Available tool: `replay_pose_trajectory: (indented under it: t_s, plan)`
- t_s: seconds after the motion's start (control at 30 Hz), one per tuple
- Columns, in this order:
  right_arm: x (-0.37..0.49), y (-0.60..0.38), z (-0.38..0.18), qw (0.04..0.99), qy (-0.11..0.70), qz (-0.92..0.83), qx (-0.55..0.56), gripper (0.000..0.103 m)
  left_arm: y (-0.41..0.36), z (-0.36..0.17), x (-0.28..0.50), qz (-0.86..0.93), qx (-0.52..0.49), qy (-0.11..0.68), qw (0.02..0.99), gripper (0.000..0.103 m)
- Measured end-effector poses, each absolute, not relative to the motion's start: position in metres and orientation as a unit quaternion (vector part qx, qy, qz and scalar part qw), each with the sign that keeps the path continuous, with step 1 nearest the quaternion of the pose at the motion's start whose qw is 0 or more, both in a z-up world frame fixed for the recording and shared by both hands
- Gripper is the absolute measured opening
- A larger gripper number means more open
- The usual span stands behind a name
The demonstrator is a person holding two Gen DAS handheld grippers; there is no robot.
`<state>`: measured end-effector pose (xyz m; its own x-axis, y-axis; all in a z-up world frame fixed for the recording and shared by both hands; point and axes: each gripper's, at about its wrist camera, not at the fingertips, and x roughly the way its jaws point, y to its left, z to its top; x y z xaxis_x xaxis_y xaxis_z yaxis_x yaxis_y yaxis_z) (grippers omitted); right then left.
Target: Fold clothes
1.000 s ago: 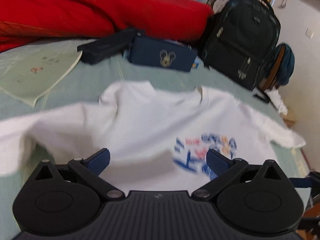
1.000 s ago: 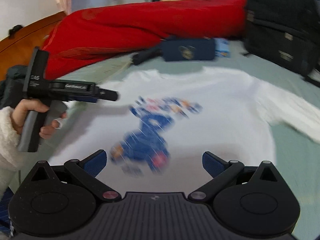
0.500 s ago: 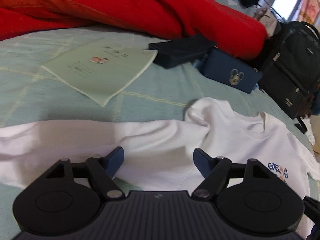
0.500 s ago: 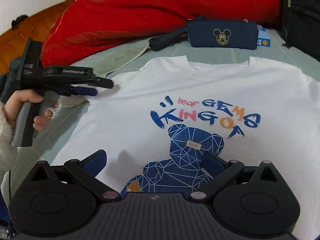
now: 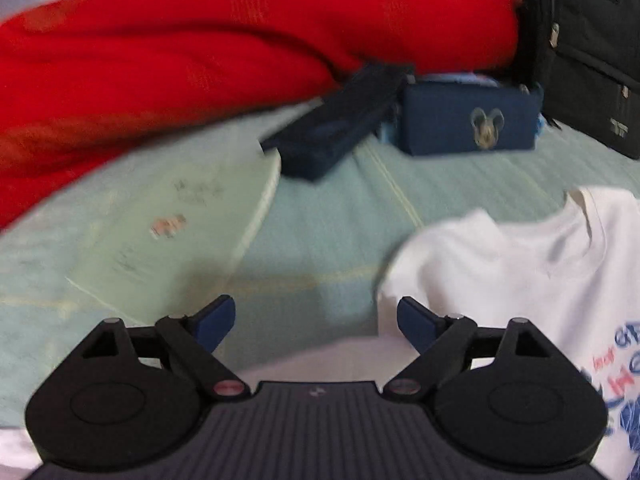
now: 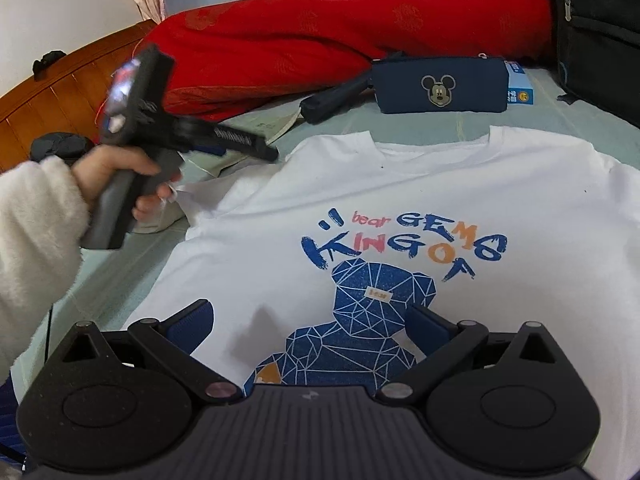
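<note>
Shirt [image 6: 400, 200]: white tee, print side up, I see it flat on the green bed [image 5: 328, 216], below the Mickey pouch [image 6: 440, 86].
Handling: I judge it light, limp, quick to wrinkle; best pinched at the sleeve edge or shoulder seam.
Left claw [image 5: 316, 316]: jaws opening, wide, nothing between; hovering off the shirt's left shoulder.
Right claw [image 6: 308, 320]: jaws wide, empty, above the bear print.
Booklet [image 5: 168, 220]: left of the shirt.

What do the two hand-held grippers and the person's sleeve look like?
Each hand-held gripper, left and right, has a ribbed black body, two round black discs, black link arms and blue fingers. The sleeve is fluffy and cream-white.
</note>
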<state>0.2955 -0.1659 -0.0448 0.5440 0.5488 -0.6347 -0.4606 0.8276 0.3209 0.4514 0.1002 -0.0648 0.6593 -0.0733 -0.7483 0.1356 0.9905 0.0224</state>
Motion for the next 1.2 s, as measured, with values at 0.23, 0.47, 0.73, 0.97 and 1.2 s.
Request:
replay_pose_trajectory:
  t_s: [0.23,0.47,0.73,0.97,1.2]
  plan:
    - [0.295,-0.165,-0.045,0.879,0.374,0.290,0.060,0.103,0.089,-0.073,0.418,-0.093,0.082,0.394,0.911,0.088]
    - [0.295,-0.166,-0.045,0.881,0.370,0.288,0.064,0.103,0.071,-0.068,0.418,-0.117,0.159,0.376,0.905,0.088]
    - [0.296,-0.167,-0.045,0.882,0.368,0.286,0.069,0.103,0.088,-0.074,0.428,-0.175,0.059,0.411,0.893,0.056]
    - [0.296,-0.168,-0.045,0.883,0.366,0.287,0.071,0.103,0.099,-0.078,0.455,-0.211,-0.018,0.438,0.874,0.056]
    - [0.299,-0.168,-0.048,0.884,0.368,0.279,0.070,0.103,0.079,-0.084,0.466,-0.246,-0.002,0.413,0.877,0.054]
